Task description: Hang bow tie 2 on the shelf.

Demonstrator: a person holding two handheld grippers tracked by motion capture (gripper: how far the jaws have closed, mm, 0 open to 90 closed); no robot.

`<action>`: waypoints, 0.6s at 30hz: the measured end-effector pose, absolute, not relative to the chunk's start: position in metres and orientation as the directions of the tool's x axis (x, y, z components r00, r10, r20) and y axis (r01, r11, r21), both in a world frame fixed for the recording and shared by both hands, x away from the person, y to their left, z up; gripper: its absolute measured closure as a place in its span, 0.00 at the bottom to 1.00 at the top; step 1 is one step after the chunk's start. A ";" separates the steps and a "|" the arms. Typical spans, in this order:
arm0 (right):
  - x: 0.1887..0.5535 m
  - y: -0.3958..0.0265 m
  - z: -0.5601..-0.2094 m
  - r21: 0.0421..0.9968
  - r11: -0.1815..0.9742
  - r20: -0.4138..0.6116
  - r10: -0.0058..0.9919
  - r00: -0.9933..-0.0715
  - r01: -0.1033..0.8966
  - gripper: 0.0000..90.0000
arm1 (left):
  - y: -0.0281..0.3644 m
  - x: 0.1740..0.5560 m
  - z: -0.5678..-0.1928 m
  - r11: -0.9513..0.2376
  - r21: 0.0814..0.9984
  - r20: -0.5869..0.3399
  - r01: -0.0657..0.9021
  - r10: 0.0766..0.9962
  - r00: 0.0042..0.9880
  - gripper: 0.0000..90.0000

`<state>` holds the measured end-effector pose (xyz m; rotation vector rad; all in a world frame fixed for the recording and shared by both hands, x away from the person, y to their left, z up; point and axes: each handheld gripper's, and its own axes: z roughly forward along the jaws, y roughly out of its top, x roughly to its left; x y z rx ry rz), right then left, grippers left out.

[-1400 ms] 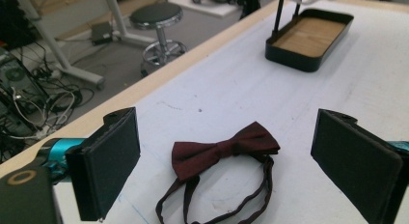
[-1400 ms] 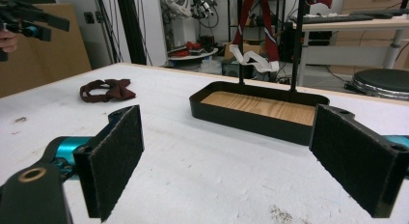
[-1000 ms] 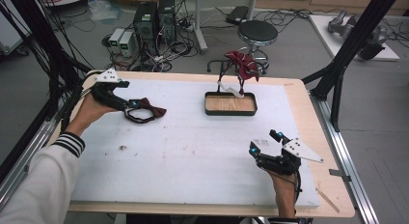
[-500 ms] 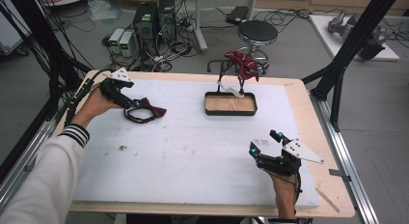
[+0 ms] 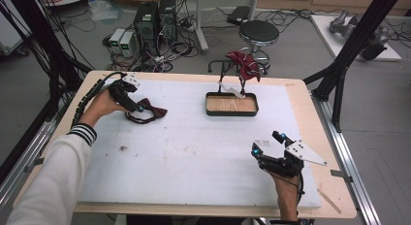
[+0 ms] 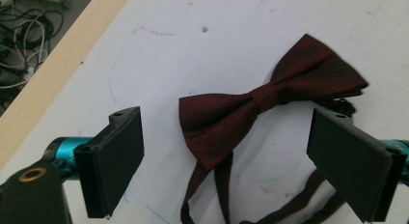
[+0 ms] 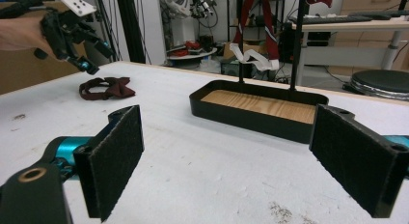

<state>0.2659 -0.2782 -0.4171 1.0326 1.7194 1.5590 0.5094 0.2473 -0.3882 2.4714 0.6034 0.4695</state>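
My left gripper (image 6: 226,151) hangs wide open over the dark red bow tie (image 6: 263,105), left of the wooden tray (image 5: 231,104), nothing grabbed yet; right gripper (image 5: 265,150) open, idle.

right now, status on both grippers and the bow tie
Left gripper open, jaws over bow tie. Right gripper open, near table edge. Bow tie flat, ungripped. Nothing in the way.
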 end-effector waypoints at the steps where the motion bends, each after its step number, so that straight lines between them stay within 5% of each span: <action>1: 0.266 -0.278 -0.417 0.988 0.016 0.067 0.848 -0.526 0.152 0.12 | 0.246 0.510 -0.390 -0.754 0.572 0.189 0.321 0.502 0.844 0.15; 18: 0.266 -0.280 -0.417 0.987 0.013 0.071 0.853 -0.516 0.158 0.12 | 0.237 0.524 -0.412 -0.806 0.473 0.180 0.356 0.484 0.856 0.29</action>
